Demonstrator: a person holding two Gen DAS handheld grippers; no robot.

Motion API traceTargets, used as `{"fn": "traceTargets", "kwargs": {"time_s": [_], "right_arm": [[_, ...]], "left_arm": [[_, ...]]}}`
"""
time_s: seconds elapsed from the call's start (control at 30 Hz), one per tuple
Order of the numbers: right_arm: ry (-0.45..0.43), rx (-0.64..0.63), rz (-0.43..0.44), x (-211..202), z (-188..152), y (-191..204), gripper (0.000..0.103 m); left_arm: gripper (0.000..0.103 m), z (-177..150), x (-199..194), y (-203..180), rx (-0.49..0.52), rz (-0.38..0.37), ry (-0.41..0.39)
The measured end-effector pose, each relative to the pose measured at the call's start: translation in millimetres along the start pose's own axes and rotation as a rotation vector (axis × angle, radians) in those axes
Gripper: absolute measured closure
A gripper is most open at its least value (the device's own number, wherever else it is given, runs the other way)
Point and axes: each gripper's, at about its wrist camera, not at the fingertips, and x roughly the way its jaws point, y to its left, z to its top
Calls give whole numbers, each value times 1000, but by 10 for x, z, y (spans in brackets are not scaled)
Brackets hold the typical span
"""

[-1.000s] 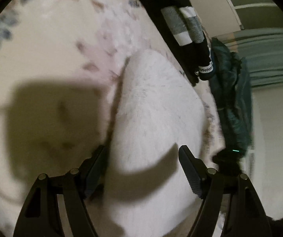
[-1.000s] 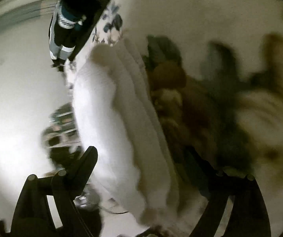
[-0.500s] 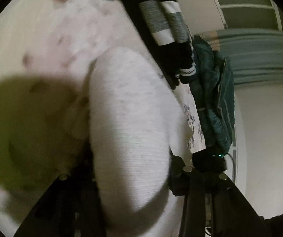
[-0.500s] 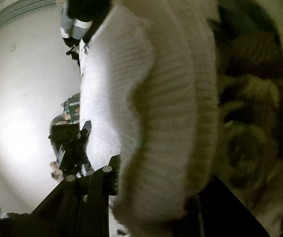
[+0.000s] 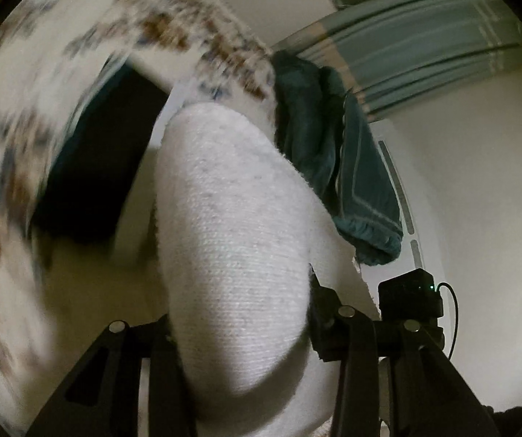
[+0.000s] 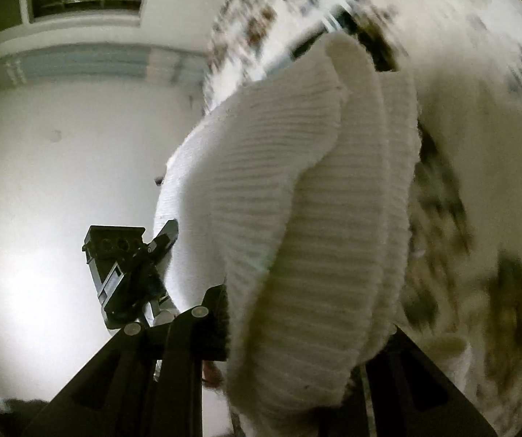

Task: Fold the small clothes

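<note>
A white knit garment (image 5: 231,225) hangs bunched between the fingers of my left gripper (image 5: 240,327), which is shut on it. In the right wrist view the same garment (image 6: 315,218) shows a ribbed edge folded in thick layers. My right gripper (image 6: 297,335) is shut on that edge, and its right finger is hidden behind the cloth. The garment is held up above the floral bedspread (image 5: 16,145), which is blurred by motion. The black body of the left gripper (image 6: 126,273) shows at the left of the right wrist view.
A teal garment (image 5: 333,153) hangs over the bed's edge, and a dark garment (image 5: 97,164) lies on the bedspread (image 6: 479,127). Behind are a pale wall (image 6: 60,182) and a grey-green curtain (image 5: 424,36). A black device with a green light (image 5: 410,298) sits beside my left gripper's right finger.
Both grippers went from open around the white garment on the bed to shut on it. They have lifted it, and both views now swing up toward the wall and curtain.
</note>
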Motion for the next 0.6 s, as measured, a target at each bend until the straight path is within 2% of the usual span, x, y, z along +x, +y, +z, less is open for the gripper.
{"fn": "traceTargets", "kwargs": {"time_s": [0.13, 0.17, 0.2, 0.33, 0.43, 0.5, 0.53, 0.57, 0.6], "right_arm": [[-56, 4, 16, 269, 745, 180, 81], [-60, 7, 15, 346, 907, 164, 81], [-61, 11, 11, 593, 1083, 308, 81], [-33, 19, -57, 1116, 1581, 192, 81], [-9, 33, -101, 1283, 1739, 57, 81], [1, 39, -110, 1348, 1776, 29, 80], [12, 23, -127, 1335, 1748, 75, 79], [20, 7, -150, 1333, 1732, 116, 76], [33, -13, -202, 1330, 1738, 159, 70]], "left_arm": [[67, 789, 202, 95, 42, 33, 2], [67, 893, 215, 196, 43, 42, 6], [66, 989, 288, 257, 42, 52, 10], [65, 1263, 570, 675, 25, 113, 61], [63, 1316, 764, 945, -2, 166, 109], [61, 1329, 777, 1030, -31, 155, 110], [60, 1317, 763, 1042, -42, 152, 109], [53, 1312, 751, 1030, -42, 169, 110], [50, 1298, 730, 1002, -36, 206, 110]]}}
